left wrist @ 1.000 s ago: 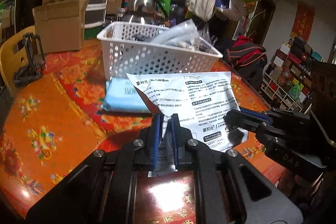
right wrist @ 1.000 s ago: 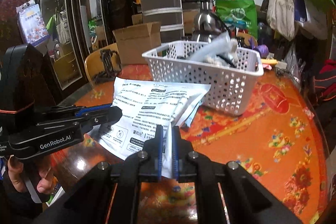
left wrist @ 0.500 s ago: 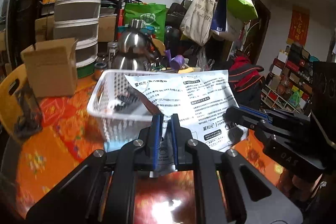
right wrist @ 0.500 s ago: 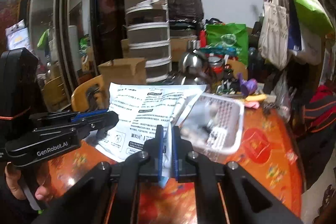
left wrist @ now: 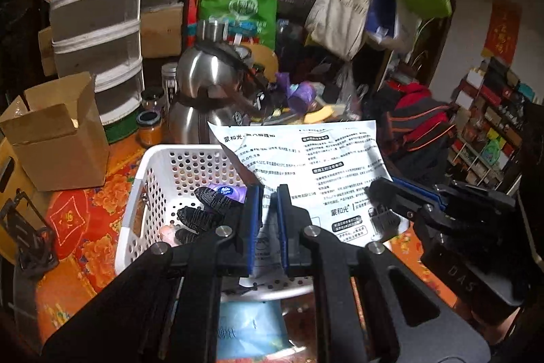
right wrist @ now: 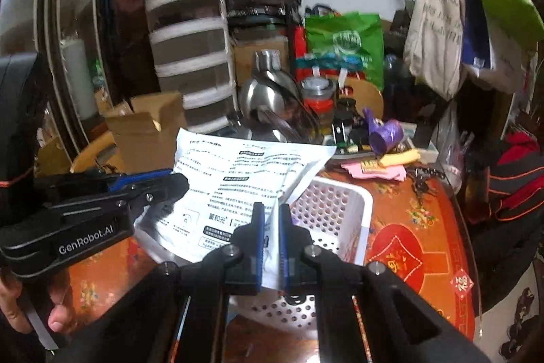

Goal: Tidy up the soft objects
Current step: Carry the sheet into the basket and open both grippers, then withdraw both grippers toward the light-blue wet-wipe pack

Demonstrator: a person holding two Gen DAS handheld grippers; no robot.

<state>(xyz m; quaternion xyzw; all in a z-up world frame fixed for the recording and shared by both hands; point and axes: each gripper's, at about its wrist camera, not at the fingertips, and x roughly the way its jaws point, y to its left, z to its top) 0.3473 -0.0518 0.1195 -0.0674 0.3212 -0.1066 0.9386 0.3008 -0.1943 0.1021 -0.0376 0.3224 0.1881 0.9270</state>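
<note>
Both tongs are clamped on one white printed pouch [left wrist: 316, 172]: the left tongs [left wrist: 268, 220] on its near edge, the right tongs [right wrist: 271, 240] on the opposite edge. The pouch is held spread in the air above the white perforated basket [left wrist: 153, 179], which stands on the orange floral tabletop [right wrist: 418, 227]. If one side were released early, the limp pouch could swing and catch on the basket rim or fall outside. "GenRobot.AI" is read on the left tool; the pouch carries Chinese print, mostly too small to be read.
</note>
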